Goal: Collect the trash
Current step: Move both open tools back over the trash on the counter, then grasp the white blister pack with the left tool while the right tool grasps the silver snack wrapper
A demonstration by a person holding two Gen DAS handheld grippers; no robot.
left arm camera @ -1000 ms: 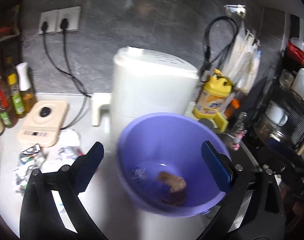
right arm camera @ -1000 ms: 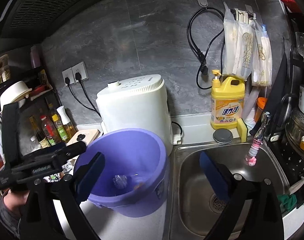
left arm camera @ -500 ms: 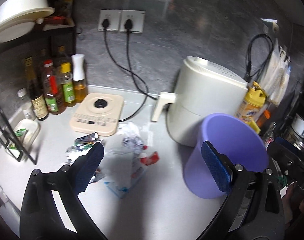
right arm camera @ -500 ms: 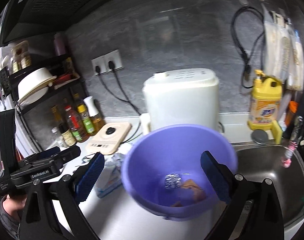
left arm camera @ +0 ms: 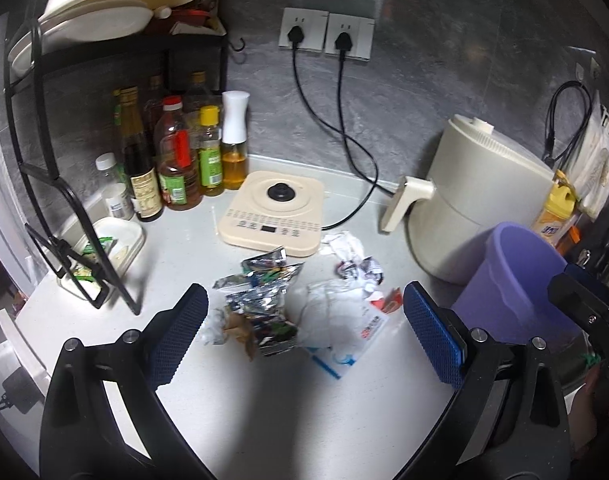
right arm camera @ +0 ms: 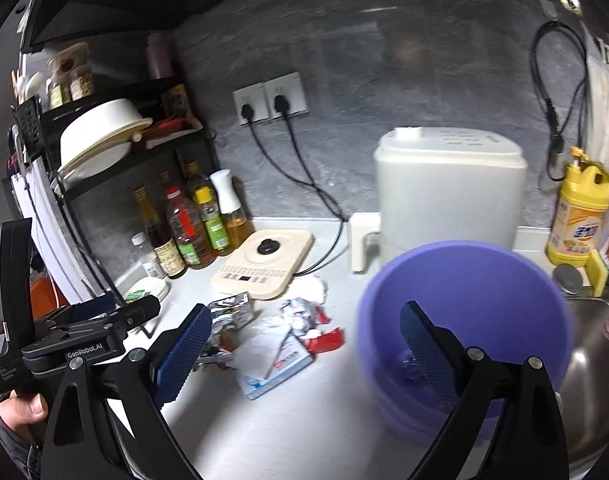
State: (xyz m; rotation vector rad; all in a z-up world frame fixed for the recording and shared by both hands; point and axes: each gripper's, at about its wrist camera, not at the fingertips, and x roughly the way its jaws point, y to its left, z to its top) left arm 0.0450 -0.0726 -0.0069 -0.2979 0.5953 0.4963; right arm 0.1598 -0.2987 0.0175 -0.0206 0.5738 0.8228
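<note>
Item: counter trash, pick pending, both grippers empty.

Trash pile (left arm camera: 296,304) lay on the counter (left arm camera: 264,408) left of the bin (left arm camera: 516,280), just in front of the hob (left arm camera: 274,214); I counted foil wrappers (left arm camera: 260,276), crumpled paper (left arm camera: 344,244) and a flat packet (left arm camera: 344,328). Risk, as I judged it: thin foil could slip from the pads, or a grab could drag neighbouring scraps and scatter them off the counter; the flat packet might resist pinching. My left gripper (left arm camera: 304,336) hovered over the pile, jaws spread wide, holding nothing. My right gripper (right arm camera: 304,348) hung beside the bin, likewise wide and empty, one finger over the rim.
</note>
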